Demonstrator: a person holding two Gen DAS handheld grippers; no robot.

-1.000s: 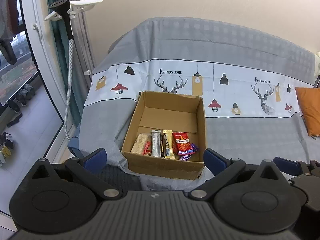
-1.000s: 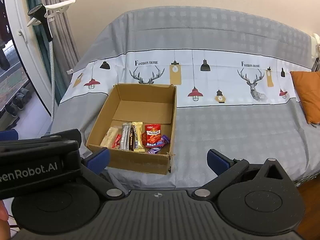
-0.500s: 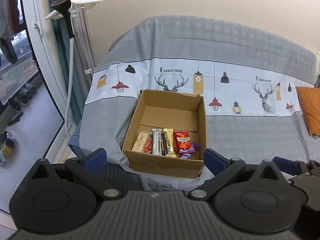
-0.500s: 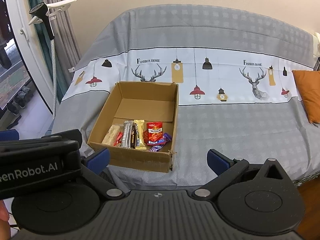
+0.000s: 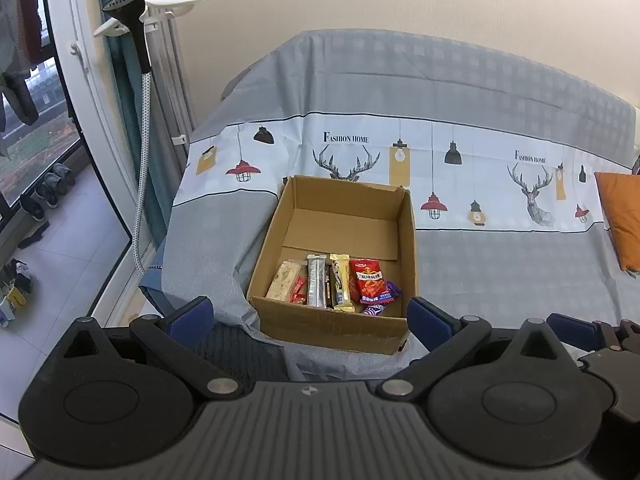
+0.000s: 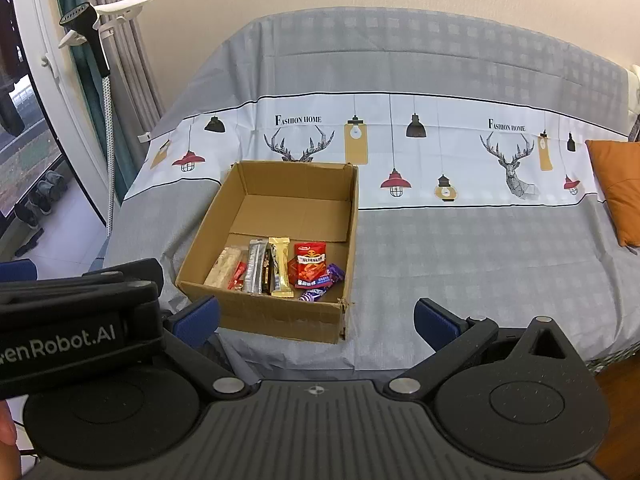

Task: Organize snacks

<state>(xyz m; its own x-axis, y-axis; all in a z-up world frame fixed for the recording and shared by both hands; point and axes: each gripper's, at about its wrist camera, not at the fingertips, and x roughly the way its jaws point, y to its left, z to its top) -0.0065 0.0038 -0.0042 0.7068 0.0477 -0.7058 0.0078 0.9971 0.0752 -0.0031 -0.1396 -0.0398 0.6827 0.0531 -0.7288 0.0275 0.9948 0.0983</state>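
Two grippers in view, both held back from the bed edge, nothing between the fingers. Left gripper (image 5: 311,316) spread wide, empty. Right gripper (image 6: 316,316) likewise spread wide, empty; left gripper body visible at near left of right wrist view.

Far left: garment steamer (image 5: 134,16) on a stand beside curtain (image 5: 160,80), shoes (image 5: 48,192) on floor beyond the window.

Centre-left: cardboard box (image 5: 336,328) open-topped, resting on grey bedspread (image 5: 500,272) at near edge of bed. Snacks packed in a row along near wall of box, far half of box floor bare. Left to right in the row: pale nougat bar (image 5: 285,280), small red packet (image 5: 298,290) just beside it, silver bar (image 5: 317,280), dark bar, mostly hidden, gold bar (image 5: 341,280), red snack bag (image 5: 370,280), purple candies (image 5: 384,300) at near right corner, touching the bag.

Far right: orange cushion (image 5: 622,220) on bedspread, well apart from box.
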